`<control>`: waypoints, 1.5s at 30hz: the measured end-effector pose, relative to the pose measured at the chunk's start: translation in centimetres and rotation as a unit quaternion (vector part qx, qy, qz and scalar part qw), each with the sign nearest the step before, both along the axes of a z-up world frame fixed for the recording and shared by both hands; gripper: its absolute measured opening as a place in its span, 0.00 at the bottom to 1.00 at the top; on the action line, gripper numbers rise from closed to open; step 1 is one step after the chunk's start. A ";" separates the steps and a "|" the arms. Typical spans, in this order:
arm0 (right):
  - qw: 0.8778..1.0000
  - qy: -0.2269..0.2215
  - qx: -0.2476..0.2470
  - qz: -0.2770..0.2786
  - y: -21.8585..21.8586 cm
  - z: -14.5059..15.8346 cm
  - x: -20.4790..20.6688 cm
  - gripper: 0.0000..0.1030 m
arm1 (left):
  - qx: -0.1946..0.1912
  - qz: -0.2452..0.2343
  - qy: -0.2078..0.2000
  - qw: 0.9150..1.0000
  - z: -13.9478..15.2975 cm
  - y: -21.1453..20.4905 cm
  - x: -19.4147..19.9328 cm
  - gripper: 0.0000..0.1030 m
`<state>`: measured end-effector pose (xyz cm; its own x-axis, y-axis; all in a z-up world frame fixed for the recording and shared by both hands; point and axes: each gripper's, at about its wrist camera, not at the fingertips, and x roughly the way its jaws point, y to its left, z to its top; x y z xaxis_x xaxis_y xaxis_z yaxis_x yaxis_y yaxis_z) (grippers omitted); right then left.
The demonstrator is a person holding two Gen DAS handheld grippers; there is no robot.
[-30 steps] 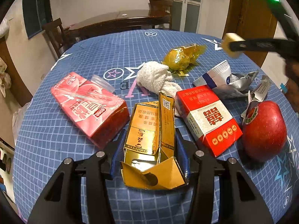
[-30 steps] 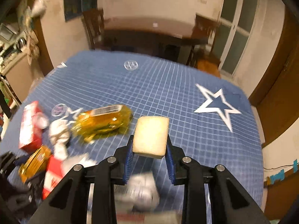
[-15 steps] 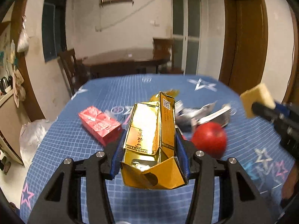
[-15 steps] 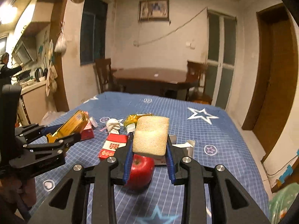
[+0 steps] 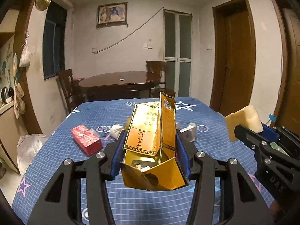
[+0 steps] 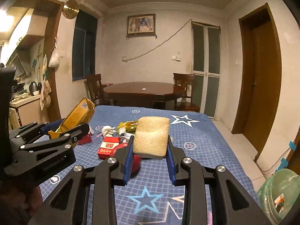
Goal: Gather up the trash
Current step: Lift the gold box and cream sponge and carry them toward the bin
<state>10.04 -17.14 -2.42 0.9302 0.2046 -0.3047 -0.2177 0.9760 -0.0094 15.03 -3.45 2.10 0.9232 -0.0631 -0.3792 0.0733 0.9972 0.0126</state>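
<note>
I hold my left claw (image 5: 150,150) level above the table (image 5: 112,116), clamped on the gold carton (image 5: 150,140); my right claw (image 6: 150,148) grips the sponge (image 6: 151,136). Both have risen higher since, leaving the red box (image 5: 86,141) below.

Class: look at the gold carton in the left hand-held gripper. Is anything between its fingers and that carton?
Nothing visible. The left hand-held gripper already clamps the gold carton directly between its blue pads, lifted above the table.
</note>
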 end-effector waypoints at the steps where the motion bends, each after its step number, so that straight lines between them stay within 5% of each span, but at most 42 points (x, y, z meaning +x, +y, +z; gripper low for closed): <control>1: 1.000 -0.001 0.000 -0.005 -0.5 0.1 -0.4 0.31 | 0.000 -0.005 -0.001 1.000 0.1 -0.7 -0.1 0.47; 33: 0.986 0.025 0.000 -0.166 -23.2 -0.7 -3.6 0.31 | 0.016 -0.147 -0.004 0.989 -0.8 -17.6 -0.2 0.47; 45: 0.971 0.051 -0.003 -0.235 -32.7 -1.9 -4.6 0.31 | 0.004 -0.241 0.024 0.970 -2.0 -25.9 1.0 0.47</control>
<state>5.46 -49.83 -4.29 0.8854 -0.2368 -0.3999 0.2511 0.9678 -0.0173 16.01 -29.36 0.10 0.7686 -0.4799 -0.4231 0.5319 0.8468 0.0058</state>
